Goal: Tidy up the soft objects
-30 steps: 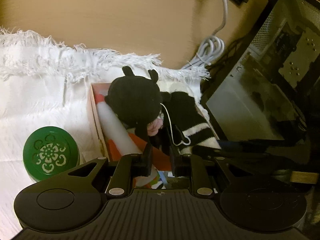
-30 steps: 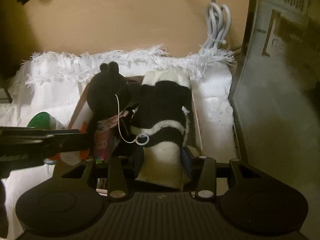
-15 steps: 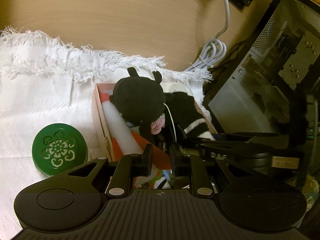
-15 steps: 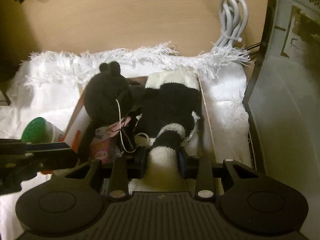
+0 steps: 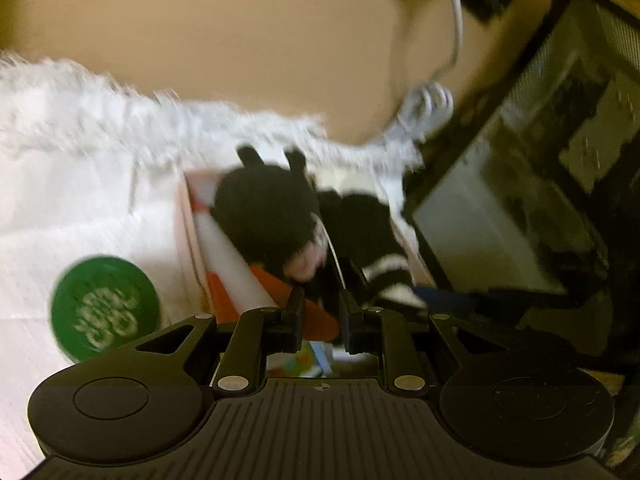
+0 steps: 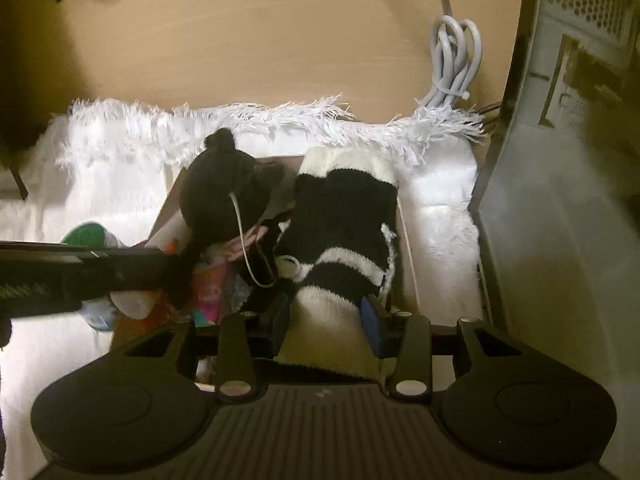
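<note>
The fuzzy black-and-white striped sock lies lengthwise along the right side of the shallow cardboard box, its cream cuff at the far end, its white toe between the fingers of the right gripper. Those jaws have just been opening, and the pads look barely off the knit, so I read the sock as let go. If the gripper pulls away while fibres cling, the sock could drag out over the box's near edge. Beside it, the round black plush toy with small ears leans on clutter; its white cord loop could snag. The left gripper, nearly clenched, grips nothing visible.
</note>
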Demonstrator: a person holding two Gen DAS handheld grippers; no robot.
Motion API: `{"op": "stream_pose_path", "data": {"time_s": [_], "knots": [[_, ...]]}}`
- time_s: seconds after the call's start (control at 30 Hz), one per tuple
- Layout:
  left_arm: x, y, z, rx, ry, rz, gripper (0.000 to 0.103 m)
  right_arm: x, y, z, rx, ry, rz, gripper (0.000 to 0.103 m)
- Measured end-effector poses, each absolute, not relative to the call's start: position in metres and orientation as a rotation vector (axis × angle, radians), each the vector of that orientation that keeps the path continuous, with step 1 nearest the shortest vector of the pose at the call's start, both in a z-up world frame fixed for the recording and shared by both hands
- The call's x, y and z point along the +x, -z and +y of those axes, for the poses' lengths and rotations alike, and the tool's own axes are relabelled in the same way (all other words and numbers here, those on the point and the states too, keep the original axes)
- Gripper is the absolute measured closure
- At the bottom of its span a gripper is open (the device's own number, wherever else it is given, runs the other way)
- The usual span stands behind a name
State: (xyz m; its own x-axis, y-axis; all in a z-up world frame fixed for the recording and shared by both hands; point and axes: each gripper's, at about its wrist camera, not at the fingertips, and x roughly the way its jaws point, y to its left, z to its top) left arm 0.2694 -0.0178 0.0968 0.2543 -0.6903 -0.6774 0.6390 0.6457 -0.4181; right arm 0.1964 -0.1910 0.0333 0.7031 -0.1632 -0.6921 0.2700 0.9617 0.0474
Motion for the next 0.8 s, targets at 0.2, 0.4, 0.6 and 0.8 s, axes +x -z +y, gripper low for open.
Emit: {"op": "stream_pose_path", "data": {"time_s": [0.2,0.4,0.6,0.8], "knots": [[0.256,-0.102,-0.005,-0.029,0.887,0.872,0.083,0.157,-0.055,-0.18,0.155,0.254,0.691,0.061],[0.222,-0.113,0.018,0.011,0.889,0.733,0.083,0.118,-0.059,-0.154,0.114,0.308,0.657,0.05],[0.168,-0.1,0.051,0.022,0.802,0.661,0.083,0.092,-0.049,-0.13,0.028,0.28,0.642,0.048],[0.114,-0.072,0.065,-0.009,0.665,0.712,0.083,0.067,-0.03,-0.126,-0.017,0.141,0.648,0.041]]}}
